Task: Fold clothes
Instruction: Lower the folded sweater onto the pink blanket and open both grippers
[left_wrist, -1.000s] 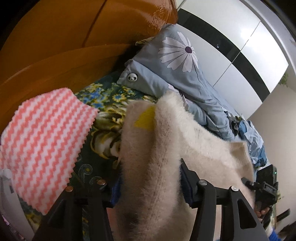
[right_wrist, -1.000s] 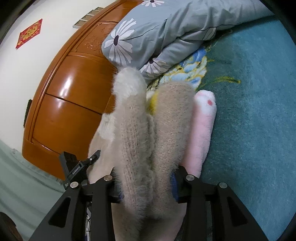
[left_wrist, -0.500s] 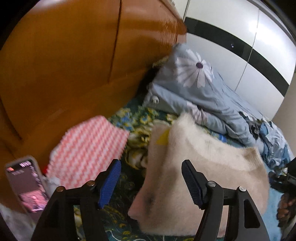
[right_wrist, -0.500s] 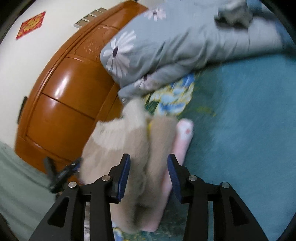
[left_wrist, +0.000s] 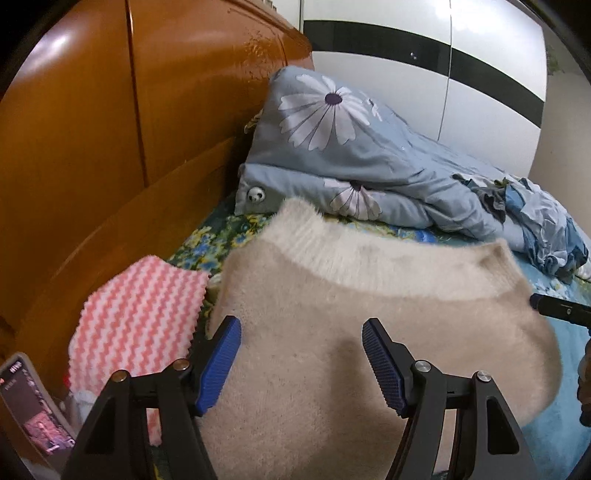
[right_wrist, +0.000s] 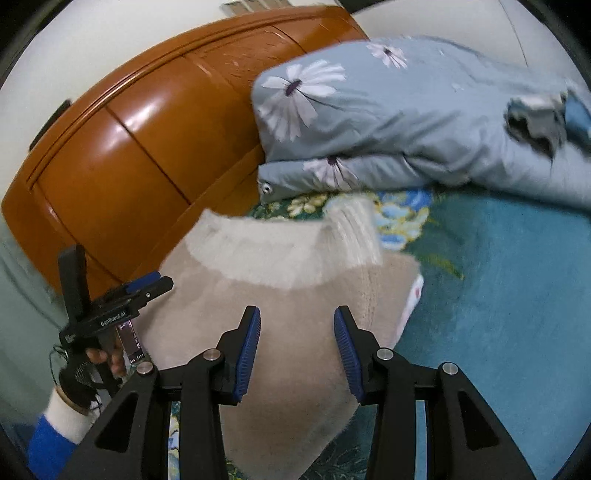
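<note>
Beige fuzzy sweater (left_wrist: 354, 332) is lying folded on the bed (right_wrist: 498, 295), its paler ribbed band facing the headboard (left_wrist: 110, 147) & the gray flowered quilt (left_wrist: 369, 155).

Left gripper (left_wrist: 301, 363) is hovering over the sweater's near-left part, pointing down at an angle. Its blue-padded fingers (left_wrist: 219, 363) are standing wide apart, w/ the sweater showing in the gap but lying below them; no pad is pressing the knit. Sweater's left edge is sitting just beside the left pad.

Right gripper (right_wrist: 297, 350) is hovering over the near-right part of the sweater (right_wrist: 288, 325). Its fingers (right_wrist: 249, 350) are also standing apart, narrower than the left pair, nothing pinched btwn them; the knit is lying underneath, filling the gap in the view.

From the right-wrist view, the left gripper (right_wrist: 153, 282) is showing at the sweater's far-left side, held by a hand (right_wrist: 88, 365) in a dark glove w/ a white cuff & blue sleeve.

Pink-and-white zigzag cloth (left_wrist: 136, 325) is lying just left of the sweater, near the headboard. Something pink is peeking out from under the sweater's right edge (right_wrist: 412, 302); can't tell what. A phone (left_wrist: 33, 413) is sitting at the far-left corner by the zigzag cloth. Blurred in places.
</note>
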